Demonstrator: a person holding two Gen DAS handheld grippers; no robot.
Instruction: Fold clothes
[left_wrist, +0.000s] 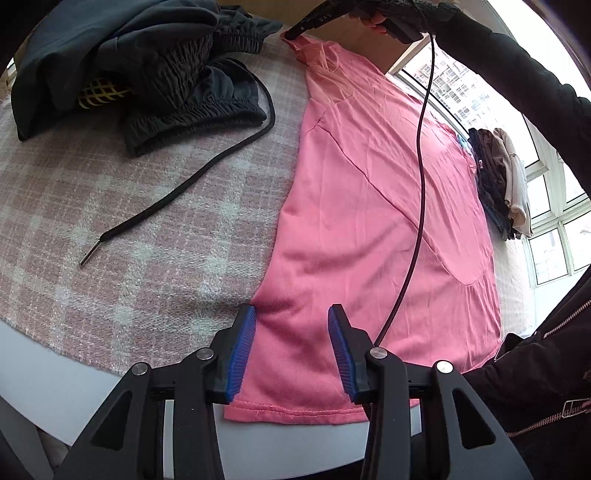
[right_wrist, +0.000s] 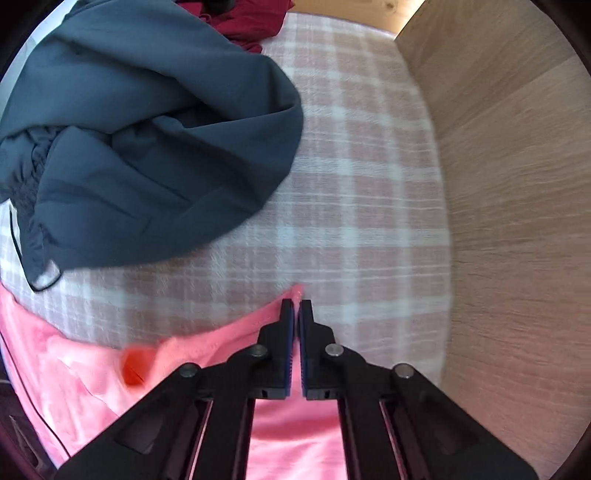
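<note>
A pink shirt (left_wrist: 369, 206) lies spread flat on the plaid cloth (left_wrist: 129, 229), its hem toward me. My left gripper (left_wrist: 292, 310) stands over the near hem corner. Its blue pads (left_wrist: 243, 343) are apart, with flat pink fabric between them and no pinch. My right gripper (left_wrist: 290, 36) is at the shirt's far corner, held by a hand in a black sleeve (left_wrist: 517, 74). In the right wrist view that gripper (right_wrist: 296, 303) is shut, and the tip of the pink shirt (right_wrist: 207, 343) pokes out beyond the fingertips.
A heap of dark garments (left_wrist: 129, 74) with a long drawstring (left_wrist: 184, 184) lies left of the shirt. A folded stack (left_wrist: 502, 184) sits by the window. A black cable (left_wrist: 417, 184) hangs across the shirt. A wooden panel (right_wrist: 517, 184) borders the cloth, with a dark red garment (right_wrist: 251, 22) beyond.
</note>
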